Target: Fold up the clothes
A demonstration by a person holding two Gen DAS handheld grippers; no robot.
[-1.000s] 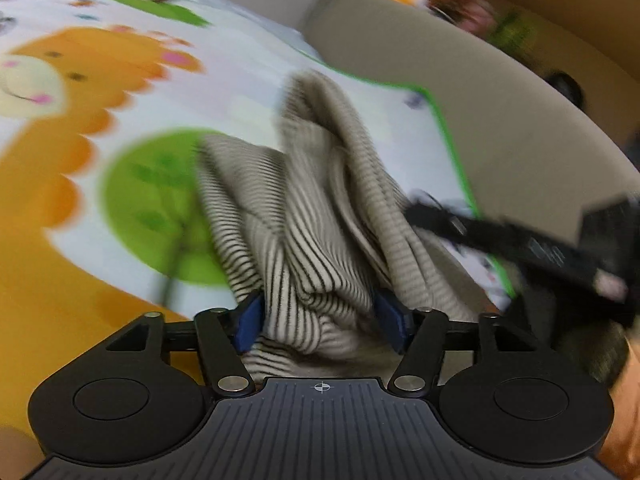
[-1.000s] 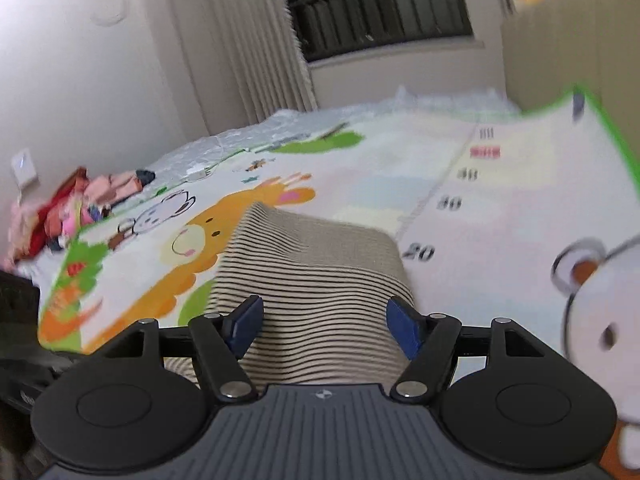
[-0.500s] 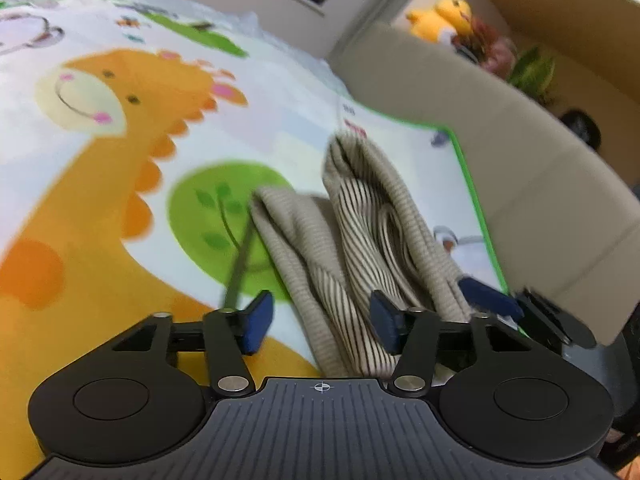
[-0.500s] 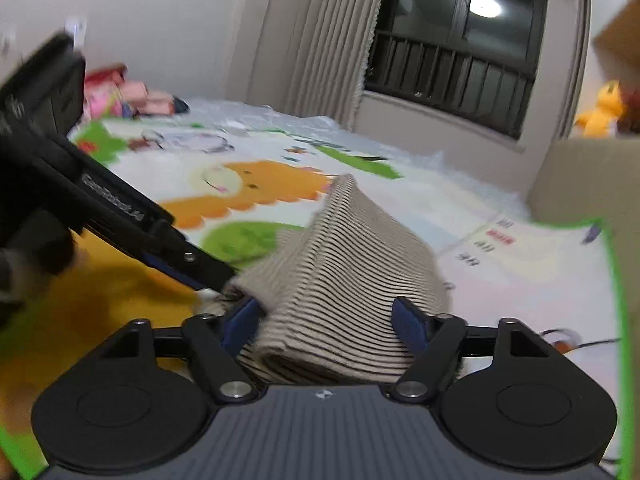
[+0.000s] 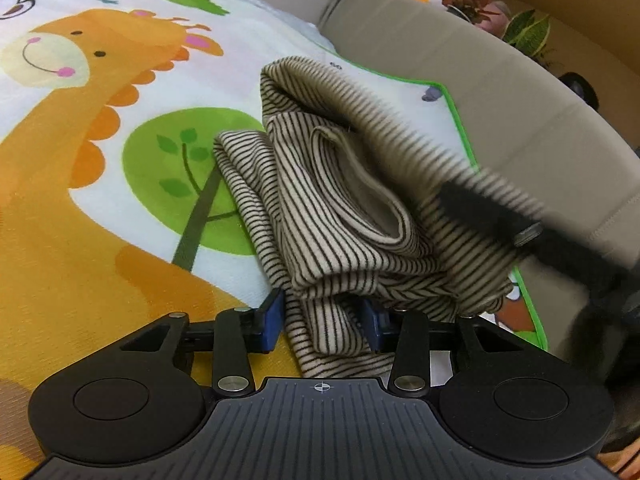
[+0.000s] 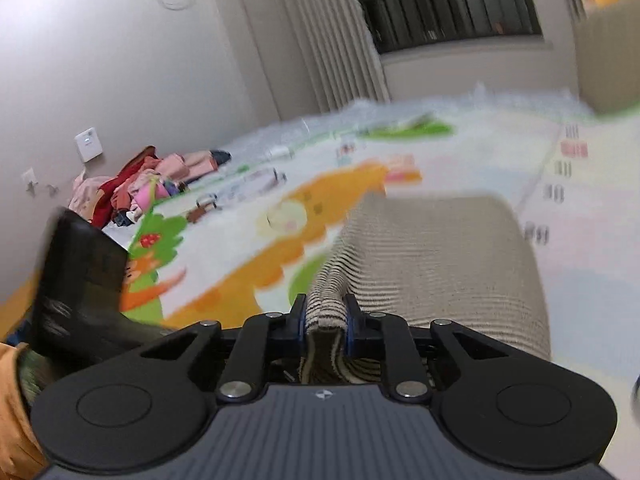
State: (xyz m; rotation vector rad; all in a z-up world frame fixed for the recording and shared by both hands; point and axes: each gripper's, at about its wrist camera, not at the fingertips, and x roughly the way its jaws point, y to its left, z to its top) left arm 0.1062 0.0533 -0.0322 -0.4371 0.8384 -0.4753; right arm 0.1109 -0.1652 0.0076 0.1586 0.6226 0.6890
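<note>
Cartoon play mat (image 5: 100, 184) carries 1 striped garment (image 5: 332, 200), perhaps partly lifted.

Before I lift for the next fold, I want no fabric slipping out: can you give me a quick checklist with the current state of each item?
1. Right hand-held gripper pinching an edge of the beige black-striped knit garment: ok; jaws just closed.
2. Left hand-held gripper clamped on the garment: cannot tell; fabric lies between the closing jaws.
3. Garment flat: not ok, bunched.
4. Cartoon-printed play mat bare beside the garment: ok.
5. Grippers apart from each other: ok.
</note>
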